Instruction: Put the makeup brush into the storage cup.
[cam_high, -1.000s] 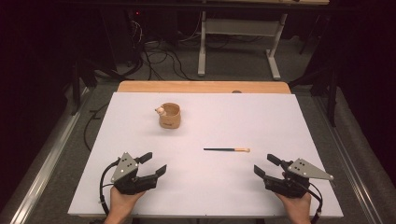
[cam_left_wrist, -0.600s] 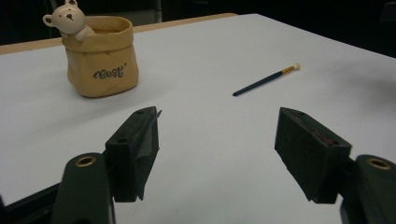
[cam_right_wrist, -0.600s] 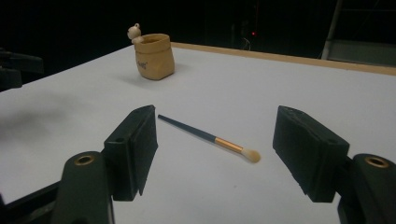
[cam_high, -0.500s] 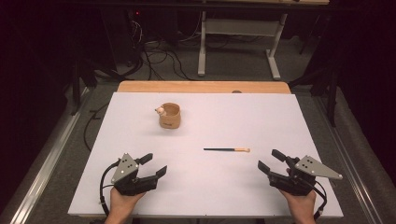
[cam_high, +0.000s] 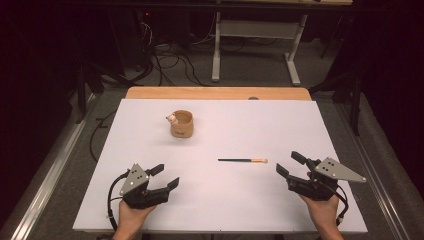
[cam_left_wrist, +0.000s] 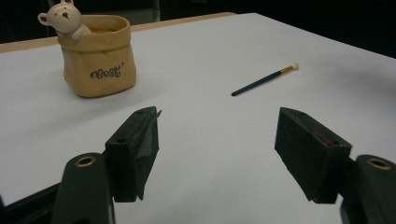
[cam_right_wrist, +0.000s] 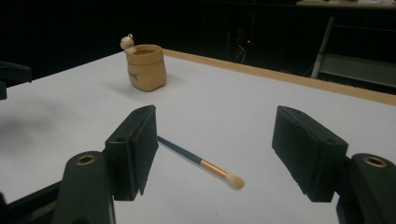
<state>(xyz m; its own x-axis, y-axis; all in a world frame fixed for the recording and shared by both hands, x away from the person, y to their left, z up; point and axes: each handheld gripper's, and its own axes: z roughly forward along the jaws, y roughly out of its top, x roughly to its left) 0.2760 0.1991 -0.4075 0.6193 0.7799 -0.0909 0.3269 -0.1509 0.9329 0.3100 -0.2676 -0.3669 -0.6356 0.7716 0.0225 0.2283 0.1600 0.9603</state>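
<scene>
A thin dark brush (cam_high: 242, 160) with a pale tip lies flat on the white table top (cam_high: 225, 200), tip toward the right. A tan pouch-shaped pot (cam_high: 181, 124) with a small bear figure on its rim stands upright further back. My right gripper (cam_high: 291, 164) hovers open just right of the brush tip; the right gripper view has the brush (cam_right_wrist: 201, 162) ahead, between the lines of its jaws, untouched. My left gripper (cam_high: 165, 176) rests open at the front left, empty, with the pot (cam_left_wrist: 98, 55) and brush (cam_left_wrist: 264, 79) far ahead of it.
A wooden strip (cam_high: 217, 93) borders the table's far edge. Beyond it stand metal table legs (cam_high: 216, 45) and loose cables (cam_high: 170, 60) on a dark floor. A metal rail (cam_high: 50, 165) runs along the left side.
My right gripper has lifted a little and drifted slightly right, jaws still wide. The left gripper, brush and pot have stayed put.
</scene>
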